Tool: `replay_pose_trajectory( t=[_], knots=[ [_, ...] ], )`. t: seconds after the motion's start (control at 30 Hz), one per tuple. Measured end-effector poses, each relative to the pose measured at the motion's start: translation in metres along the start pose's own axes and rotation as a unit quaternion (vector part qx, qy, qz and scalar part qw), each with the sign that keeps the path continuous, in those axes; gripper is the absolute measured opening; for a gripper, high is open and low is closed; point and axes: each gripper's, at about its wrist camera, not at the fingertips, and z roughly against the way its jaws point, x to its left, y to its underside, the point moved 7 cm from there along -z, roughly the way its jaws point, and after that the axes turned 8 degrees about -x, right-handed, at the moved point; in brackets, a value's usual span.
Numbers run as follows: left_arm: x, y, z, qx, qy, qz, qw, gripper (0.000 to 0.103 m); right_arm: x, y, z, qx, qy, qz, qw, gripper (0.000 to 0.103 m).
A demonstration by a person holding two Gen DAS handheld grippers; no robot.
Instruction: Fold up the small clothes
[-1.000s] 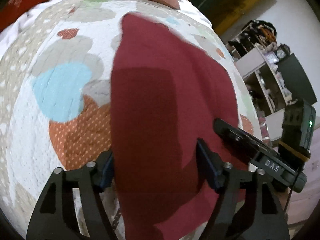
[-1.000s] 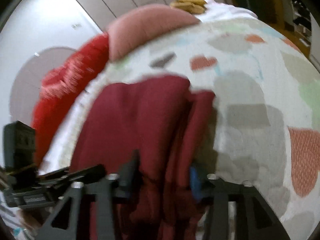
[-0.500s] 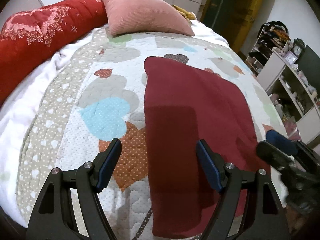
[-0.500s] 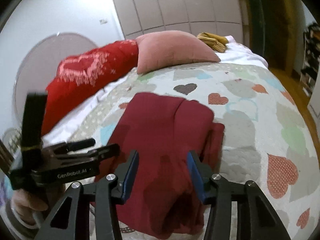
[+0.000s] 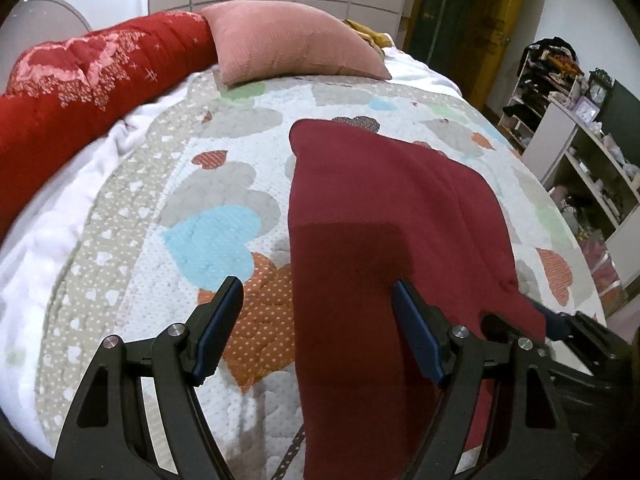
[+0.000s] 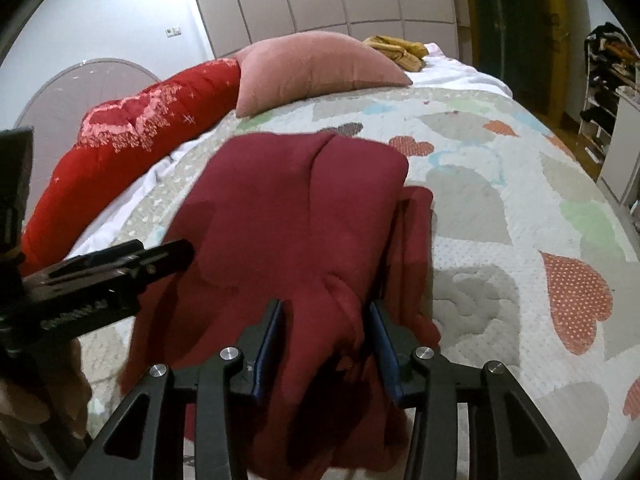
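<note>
**Both claws drawn back above the dark red garment**

A second ago both cameras sat low and close over the cloth, which filled most of each view; now both have pulled up and back, and the whole bed shows. The left claw (image 5: 316,320), which then straddled the cloth with its fingers down at it, now hangs spread wide above the garment's left edge, with nothing between its blue-padded fingers (image 5: 218,322). The right claw (image 6: 326,338), earlier blurred and buried in the folds, is sharper now: its two fingers stand partly apart with a raised bunch of cloth between them, but whether the pads press on that cloth cannot be told.

The single dark red fabric garment (image 5: 384,216) lies flat on the heart-patterned quilted bedspread (image 5: 224,184), near the bed's middle and reaching toward its near edge. From the right wrist view it lies as it did half a second ago, its upper layer folded over and a narrower strip showing along its right side.

Counted: one garment, two claws, one pink square cushion (image 5: 288,40), one long red bolster with pale pink embroidery (image 5: 80,80), one folded yellow cloth (image 6: 396,50) behind the cushion, one white shelf unit (image 5: 576,152) at the right.
</note>
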Motion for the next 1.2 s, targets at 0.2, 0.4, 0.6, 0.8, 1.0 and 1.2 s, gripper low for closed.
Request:
replay_pose_trajectory(
  t=[0.2,0.4,0.6,0.8,1.0,1.2],
  knots=[
    [-0.001,-0.003,0.019,-0.018,-0.014,-0.006,0.9997,0.078,0.006,-0.014,0.028,-0.038,0.011,-0.003,0.999,0.046],
    [-0.003,-0.010,0.051,-0.062,-0.033,-0.020,0.9973,0.078,0.008,-0.025,0.048,-0.063,0.039,0.005,0.997,0.049],
    [-0.005,-0.014,0.077,-0.094,-0.037,-0.024,0.9946,0.078,0.010,-0.029,0.061,-0.077,0.035,-0.011,0.996,0.050],
    [-0.009,-0.016,0.093,-0.111,-0.041,-0.032,0.9924,0.078,0.015,-0.029,0.072,-0.082,0.031,-0.004,0.996,0.051],
    [-0.010,-0.016,0.101,-0.118,-0.044,-0.034,0.9915,0.078,0.017,-0.030,0.080,-0.088,0.030,-0.003,0.996,0.052],
    [-0.011,-0.014,0.103,-0.122,-0.049,-0.038,0.9906,0.078,0.016,-0.029,0.081,-0.087,0.031,0.000,0.996,0.054]
  ],
)
